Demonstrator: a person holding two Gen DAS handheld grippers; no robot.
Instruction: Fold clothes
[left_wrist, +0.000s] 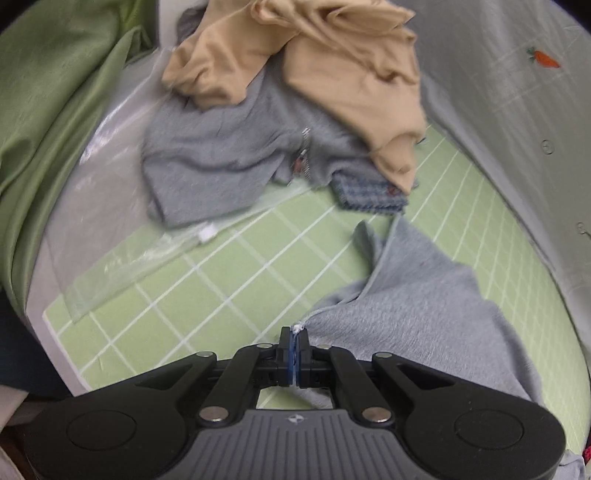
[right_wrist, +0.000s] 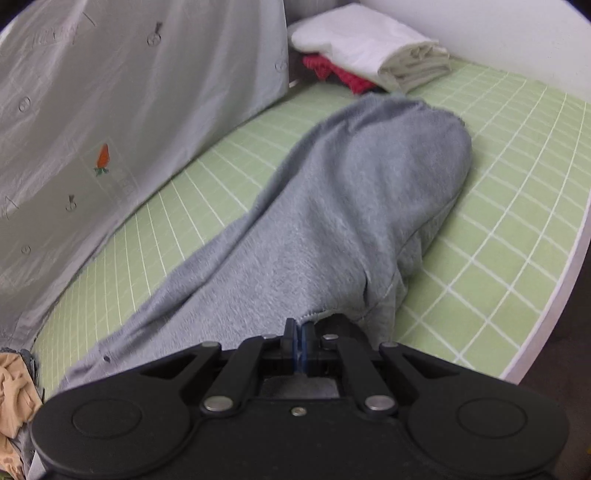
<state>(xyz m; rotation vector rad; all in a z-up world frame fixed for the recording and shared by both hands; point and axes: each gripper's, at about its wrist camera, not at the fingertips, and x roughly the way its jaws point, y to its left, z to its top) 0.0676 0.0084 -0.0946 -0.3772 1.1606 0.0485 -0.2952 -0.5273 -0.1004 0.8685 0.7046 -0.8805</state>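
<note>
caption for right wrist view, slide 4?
Right gripper shut on grey garment spread over green grid mat.

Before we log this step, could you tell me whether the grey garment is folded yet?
Not yet: the grey garment hangs stretched and rumpled between both shut grippers.

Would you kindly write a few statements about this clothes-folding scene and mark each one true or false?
1. The left gripper is shut on the grey garment. True.
2. The right gripper hangs open above the mat. False: it is shut on the grey garment's edge.
3. A beige garment lies on top of the clothes pile. True.
4. The folded white cloth lies on the grey garment. False: it rests apart, on a red cloth.
5. The green mat is plain. False: it has white grid lines.
</note>
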